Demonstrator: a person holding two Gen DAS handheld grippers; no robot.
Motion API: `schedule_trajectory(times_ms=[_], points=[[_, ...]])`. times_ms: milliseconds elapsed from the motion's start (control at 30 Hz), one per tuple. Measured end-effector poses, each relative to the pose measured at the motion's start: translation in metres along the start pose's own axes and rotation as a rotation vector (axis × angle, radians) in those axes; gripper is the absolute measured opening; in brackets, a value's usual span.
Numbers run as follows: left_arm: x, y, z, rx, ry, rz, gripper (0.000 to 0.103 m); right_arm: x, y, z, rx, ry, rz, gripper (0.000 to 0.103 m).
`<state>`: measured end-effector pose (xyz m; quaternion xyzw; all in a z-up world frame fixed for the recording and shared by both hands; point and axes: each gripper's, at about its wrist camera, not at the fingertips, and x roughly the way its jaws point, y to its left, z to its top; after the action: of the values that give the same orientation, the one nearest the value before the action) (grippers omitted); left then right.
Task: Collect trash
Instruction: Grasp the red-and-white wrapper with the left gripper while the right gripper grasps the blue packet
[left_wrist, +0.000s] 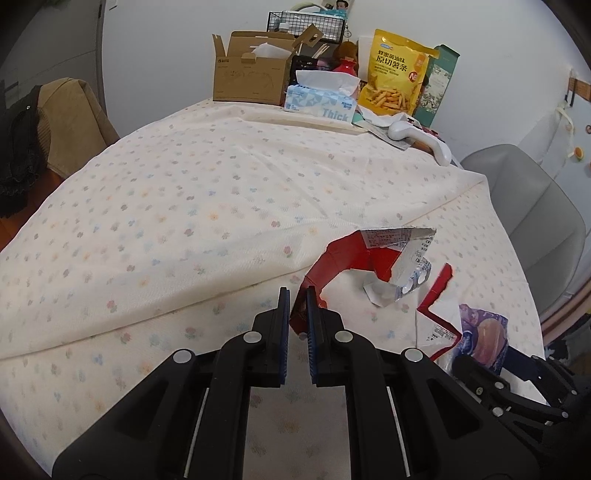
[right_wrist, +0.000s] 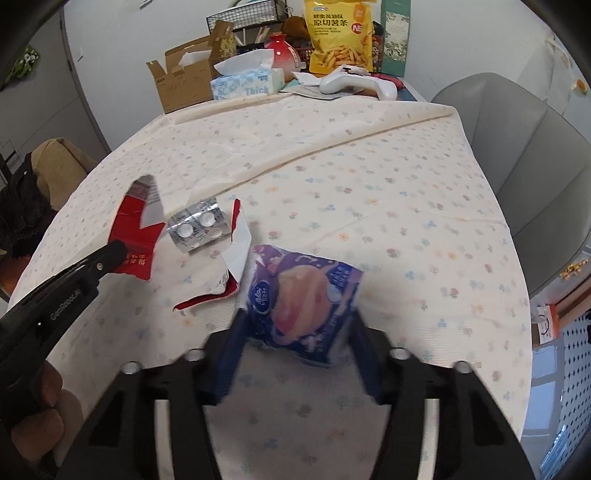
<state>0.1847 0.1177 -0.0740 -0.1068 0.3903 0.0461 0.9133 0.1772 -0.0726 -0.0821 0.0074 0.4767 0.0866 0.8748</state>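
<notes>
A: Start close in. What does each hand have?

B: The right gripper (right_wrist: 295, 332) has its jaws around the purple snack wrapper (right_wrist: 303, 302), one finger on each side. The view is blurred, so whether the pads already press it I cannot tell. The left gripper (left_wrist: 297, 314) stands narrow, pinched on a corner of the torn red carton (left_wrist: 351, 258), which lifts that piece off the tablecloth (left_wrist: 184, 203).

A: Why one piece in each hand?

B: My guess is that the rubbish lies clustered at the near edge, so both hands can gather it at once.

A: How much trash is there?

B: I count four pieces: the held carton piece, a second red and white scrap (right_wrist: 232, 258) lying just beside the wrapper, one pill strip (right_wrist: 197, 229) between the two scraps, and the wrapper.

A: And farther back?

B: Well apart, against the wall: one tissue box (right_wrist: 243, 86), one open cardboard box (right_wrist: 181, 85), one yellow chip bag (right_wrist: 338, 35) and one white handheld device (right_wrist: 354, 85). One grey chair (right_wrist: 524, 166) stands at the table's side.
</notes>
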Motion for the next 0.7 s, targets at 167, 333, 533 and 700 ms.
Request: schedule_trajectory(times_ms=[167,333,533,700], points=[[-0.008,-0.004,0.000,0.005,-0.014,-0.005,0.009,-0.009,-0.006,-0.003,0.011,-0.001,-0.007,0.028],[-0.025,-0.010,-0.002,0.014,-0.038,-0.013,0.009,-0.028,-0.015,-0.007,0.023,-0.032,-0.017,0.025],[-0.048,-0.026,-0.004,0.037,-0.074,-0.027,0.009,-0.056,-0.029,-0.013,0.048,-0.078,-0.030,0.025],[-0.063,-0.046,-0.006,0.069,-0.097,-0.041,0.009,-0.081,-0.046,-0.021,0.077,-0.115,-0.047,0.025]])
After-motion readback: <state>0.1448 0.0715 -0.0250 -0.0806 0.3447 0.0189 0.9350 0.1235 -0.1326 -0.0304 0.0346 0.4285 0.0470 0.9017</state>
